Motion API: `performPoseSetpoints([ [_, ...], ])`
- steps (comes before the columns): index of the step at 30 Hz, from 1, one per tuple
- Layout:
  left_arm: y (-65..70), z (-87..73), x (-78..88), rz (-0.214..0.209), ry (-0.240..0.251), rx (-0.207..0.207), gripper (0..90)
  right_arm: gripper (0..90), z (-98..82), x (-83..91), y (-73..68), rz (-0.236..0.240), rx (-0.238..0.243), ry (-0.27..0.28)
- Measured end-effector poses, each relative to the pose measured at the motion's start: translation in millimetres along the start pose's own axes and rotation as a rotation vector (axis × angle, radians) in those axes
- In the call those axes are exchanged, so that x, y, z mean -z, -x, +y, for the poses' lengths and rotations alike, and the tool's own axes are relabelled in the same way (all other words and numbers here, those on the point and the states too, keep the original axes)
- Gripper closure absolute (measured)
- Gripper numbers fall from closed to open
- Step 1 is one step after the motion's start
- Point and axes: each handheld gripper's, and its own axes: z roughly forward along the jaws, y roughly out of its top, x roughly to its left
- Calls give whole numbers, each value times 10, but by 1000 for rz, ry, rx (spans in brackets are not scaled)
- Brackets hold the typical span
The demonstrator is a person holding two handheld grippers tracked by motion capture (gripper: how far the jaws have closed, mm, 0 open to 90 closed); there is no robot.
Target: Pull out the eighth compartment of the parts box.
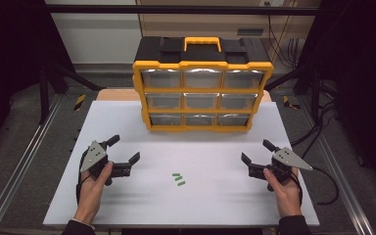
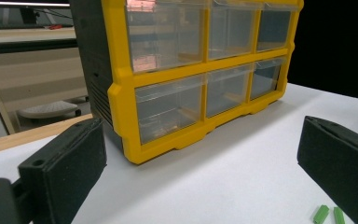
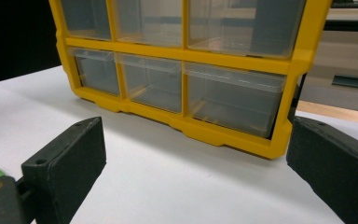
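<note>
Pegs (image 1: 178, 179): three small green sticks, lying loose between open tools.

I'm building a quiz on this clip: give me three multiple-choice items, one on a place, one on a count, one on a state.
1. Where do the green pieces lie?
A. On the table between the two grippers
B. Inside a drawer
C. On top of the cabinet

2. How many drawers does the cabinet show at its front?
A. Four
B. Six
C. Nine

3. How do the left gripper and right gripper stand?
A. Both open and empty
B. Both shut on a green piece
C. Left shut, right open

Answers:
1 A, they rest on the white table in front of the cabinet.
2 C, three rows of three clear drawers.
3 A, each gripper view shows wide jaws with nothing between them.
</note>
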Motion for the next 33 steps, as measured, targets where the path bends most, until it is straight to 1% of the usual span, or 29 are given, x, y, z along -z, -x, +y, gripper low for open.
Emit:
performPoseSetpoints([
  [1, -1, 1, -4, 0, 2, 3, 6, 58, -2, 1, 3, -2, -5, -1],
  [2, -2, 0, -5, 1, 2, 3, 6, 62, -9, -2, 16, -7, 8, 5],
  [3, -2, 0, -5, 1, 2, 3, 6, 63, -6, 2, 5, -10, -12, -1],
  [4, -6, -2, -6, -1, -6, -2, 6, 64, -5, -1, 10, -8, -8, 1],
  [7, -7, 3, -5, -2, 2, 3, 6, 68, -9, -12, 5, -4, -8, 1],
  [8, -7, 4, -5, -3, 3, 2, 7, 68, -13, -15, 10, -6, 2, -4],
  [9, -6, 3, -7, -2, 2, 2, 6, 68, -15, -19, 3, -6, -2, -6],
  [11, -2, 1, -11, -2, 3, 5, 6, 67, -16, -25, 3, -13, 11, -6],
  [13, -2, 1, -17, -7, 3, 1, 6, 60, -10, -26, 5, -21, 16, 1],
  [14, -3, 1, -20, -7, 2, 1, 6, 59, -4, -17, -7, -15, -9, -3],
  [15, -3, 2, -21, -7, 1, 3, 6, 59, -11, -23, 5, -23, 4, -2],
  [17, 4, 0, -17, -7, 4, 10, 7, 59, -19, -21, 18, -25, 16, -8],
  [18, 4, 0, -17, -7, 4, 10, 7, 59, -27, -25, 11, -33, 4, -3],
  [23, 0, 2, -15, -7, 3, 5, 5, 65, -16, -33, 10, -33, 17, -17],
  [24, -10, -2, -6, -1, -3, -2, 5, 65, -19, -57, 9, -37, 23, -16],
  [25, -12, -1, -1, -2, 0, 4, 5, 65, -18, -64, 0, -35, 26, -32],
  [27, -10, 1, 1, 0, 8, 12, 5, 63, -28, -92, -31, -34, 41, -43],
  [29, -7, 0, 7, -4, 1, 4, 5, 58, -30, -104, -76, -42, 68, -66],
  [33, -2, 0, 9, -6, 6, 4, 5, 51, -50, -154, -142, -58, 109, -112],
])
